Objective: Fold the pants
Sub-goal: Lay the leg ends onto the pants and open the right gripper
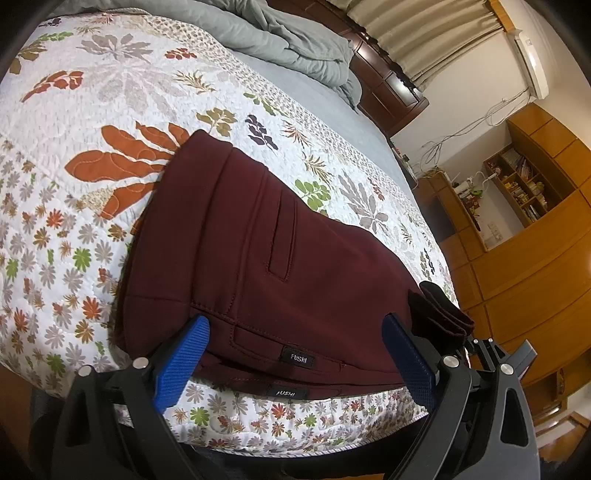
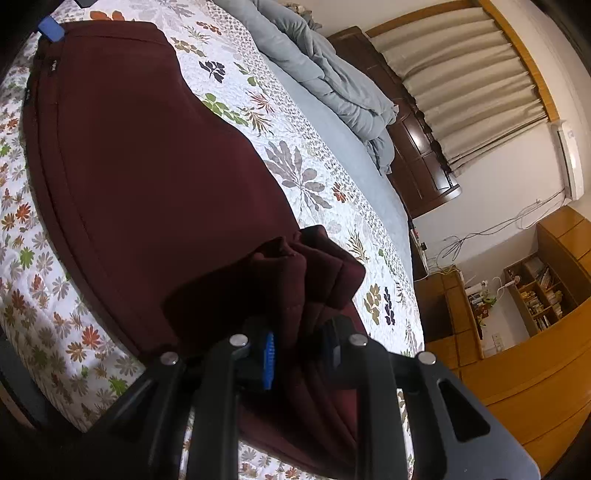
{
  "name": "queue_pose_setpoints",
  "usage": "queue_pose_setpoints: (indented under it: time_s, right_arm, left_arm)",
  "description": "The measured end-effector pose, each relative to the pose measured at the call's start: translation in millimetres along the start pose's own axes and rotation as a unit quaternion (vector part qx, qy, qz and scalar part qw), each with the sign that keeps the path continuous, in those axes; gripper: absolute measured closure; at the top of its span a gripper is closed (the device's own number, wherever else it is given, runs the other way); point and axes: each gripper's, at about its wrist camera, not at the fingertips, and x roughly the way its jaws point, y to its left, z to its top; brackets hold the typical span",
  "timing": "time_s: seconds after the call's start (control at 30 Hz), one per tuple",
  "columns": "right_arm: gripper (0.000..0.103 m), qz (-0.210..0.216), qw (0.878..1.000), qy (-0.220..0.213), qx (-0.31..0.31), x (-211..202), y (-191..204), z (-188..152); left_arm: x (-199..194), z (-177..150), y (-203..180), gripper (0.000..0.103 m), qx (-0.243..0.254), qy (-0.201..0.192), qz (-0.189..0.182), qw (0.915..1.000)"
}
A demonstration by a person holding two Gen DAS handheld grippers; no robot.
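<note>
Maroon pants lie folded lengthwise on the floral quilt, waistband with "FUSHI" labels near the bed's front edge. My left gripper is open, its blue pads on either side of the waistband, holding nothing. In the right wrist view the pants stretch away to the left. My right gripper is shut on the bunched leg ends and holds them raised above the quilt. That raised bunch also shows in the left wrist view.
A rumpled grey duvet lies at the head of the bed by a dark wooden headboard. Wooden cabinets and shelves stand to the right beyond the bed edge. The quilt extends behind the pants.
</note>
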Motion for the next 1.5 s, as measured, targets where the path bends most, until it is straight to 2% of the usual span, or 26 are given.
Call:
queue_pose_setpoints:
  time_s: [0.23, 0.3, 0.37, 0.47, 0.53, 0.6, 0.63, 0.7, 0.73, 0.77, 0.83, 0.87, 0.9, 1.0, 1.1, 1.2, 1.23, 1.3, 1.4, 1.5]
  right_arm:
    - [0.082, 0.012, 0.998, 0.012, -0.053, 11.6, 37.7, -14.6]
    - [0.075, 0.016, 0.998, 0.007, -0.053, 9.9, 38.8, -15.0]
    - [0.071, 0.040, 0.998, 0.002, -0.039, 3.4, 33.9, -13.9]
    - [0.066, 0.109, 0.994, -0.001, 0.001, -8.3, 17.0, -12.0]
    - [0.063, 0.169, 0.985, -0.013, 0.039, -20.1, -0.1, -9.3]
    - [0.059, 0.241, 0.963, -0.032, 0.112, -29.0, -32.8, -7.2]
    - [0.059, 0.253, 0.956, -0.039, 0.146, -29.8, -49.3, -6.2]
    - [0.059, 0.257, 0.944, -0.024, 0.206, -14.4, -80.0, -6.3]
    - [0.059, 0.255, 0.941, -0.007, 0.222, -3.5, -85.6, -7.9]
    - [0.059, 0.262, 0.933, 0.021, 0.248, 14.5, -90.6, -13.3]
    - [0.060, 0.276, 0.924, 0.050, 0.260, 32.3, -84.6, -18.8]
    - [0.062, 0.281, 0.925, 0.058, 0.249, 34.9, -72.7, -19.2]
    - [0.070, 0.283, 0.927, 0.062, 0.237, 32.4, -57.6, -19.4]
    - [0.084, 0.288, 0.929, 0.056, 0.227, 27.0, -45.2, -17.4]
    - [0.083, 0.306, 0.917, 0.043, 0.251, 21.1, -64.4, -12.0]
    - [0.077, 0.297, 0.912, 0.023, 0.281, 27.6, -91.0, -12.8]
    - [0.076, 0.297, 0.908, 0.028, 0.293, 35.9, -98.2, -13.8]
    - [0.076, 0.309, 0.892, 0.046, 0.327, 58.6, -109.2, -17.7]
    - [0.075, 0.339, 0.875, 0.087, 0.334, 90.6, -96.8, -20.4]
    - [0.075, 0.339, 0.877, 0.086, 0.330, 92.8, -92.7, -20.9]
  left_arm:
    - [2.3, -0.2, -3.0, 0.008, 0.003, 0.002, 0.002, 1.0000]
    - [2.3, -0.4, -3.1, 0.008, 0.002, 0.002, 0.003, 1.0000]
    - [2.6, -0.5, -3.5, 0.007, 0.002, 0.002, 0.003, 1.0000]
    - [4.9, -0.8, -5.4, 0.006, 0.003, 0.003, 0.003, 1.0000]
    - [5.4, -1.1, -5.8, 0.006, 0.004, 0.003, 0.003, 1.0000]
    - [5.7, -1.3, -5.7, 0.006, 0.003, 0.004, 0.001, 1.0000]
    - [5.6, -1.4, -5.5, 0.006, 0.002, 0.004, 0.000, 1.0000]
    - [5.0, -1.0, -4.1, 0.006, 0.001, 0.004, -0.001, 1.0000]
    - [4.7, -1.2, -3.8, 0.006, 0.001, 0.003, -0.002, 1.0000]
    - [4.4, -1.4, -3.6, 0.006, 0.001, 0.003, -0.002, 1.0000]
    - [3.9, -1.7, -3.4, 0.006, 0.000, 0.003, -0.003, 1.0000]
    - [3.0, -2.0, -2.7, 0.006, 0.000, 0.004, -0.004, 1.0000]
    - [2.8, -2.5, -2.7, 0.006, 0.001, 0.004, -0.006, 1.0000]
    - [2.1, -3.1, -2.1, 0.006, 0.000, 0.005, -0.007, 1.0000]
    - [3.1, -2.7, -2.5, 0.006, 0.003, 0.008, -0.006, 0.9999]
    - [4.2, -2.1, -3.3, 0.005, 0.008, 0.010, -0.003, 0.9999]
    - [5.3, -1.6, -4.1, 0.005, 0.010, 0.011, -0.002, 0.9999]
    - [6.5, -1.2, -5.2, 0.005, 0.013, 0.012, -0.001, 0.9998]
    - [6.2, -1.5, -4.7, 0.005, 0.013, 0.011, -0.002, 0.9998]
    - [4.6, -2.4, -5.2, 0.005, 0.018, 0.011, -0.004, 0.9998]
